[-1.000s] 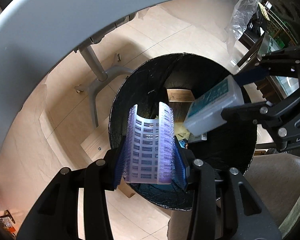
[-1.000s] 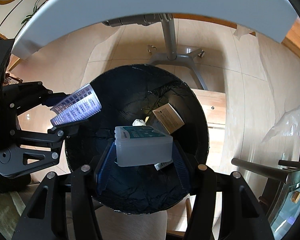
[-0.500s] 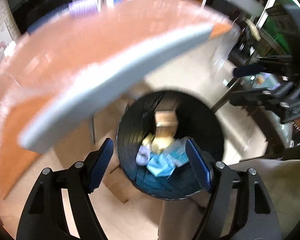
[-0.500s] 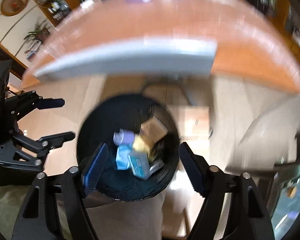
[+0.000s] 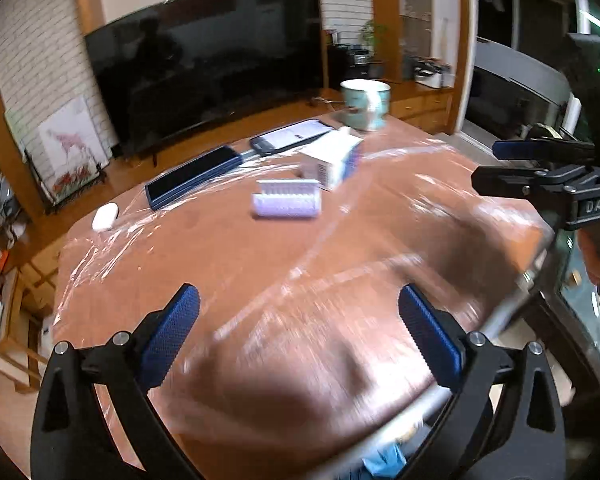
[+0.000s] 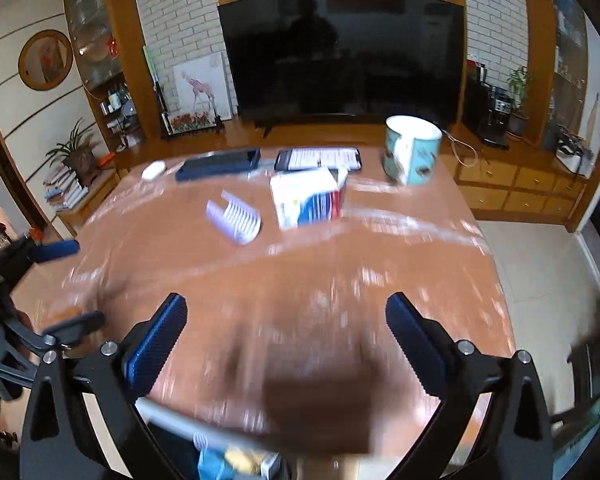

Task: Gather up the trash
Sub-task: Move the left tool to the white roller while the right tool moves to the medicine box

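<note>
Returning over the desk point(image 6: 380, 272) with left claw point(image 5: 300, 336) and right claw point(image 6: 286, 344) empty, jaws having just opened wide. Aiming next at purple curled strip point(image 6: 234, 222) and small box point(image 6: 308, 202) mid-desk, well apart from mug point(image 6: 412, 154); approaching each squarely, straddling before clenching.

Premises: a home living room. A large flat-screen television point(image 6: 342, 54) stands on a long wooden sideboard point(image 6: 512, 184) against a white brick wall point(image 6: 172, 12). Beside it lean a flamingo painting point(image 6: 199, 90), potted plants point(image 6: 74, 150) and stacked books point(image 6: 64, 192). A ceramic mug point(image 6: 410, 154) sits on the film-covered wooden table point(image 6: 300, 280).
</note>
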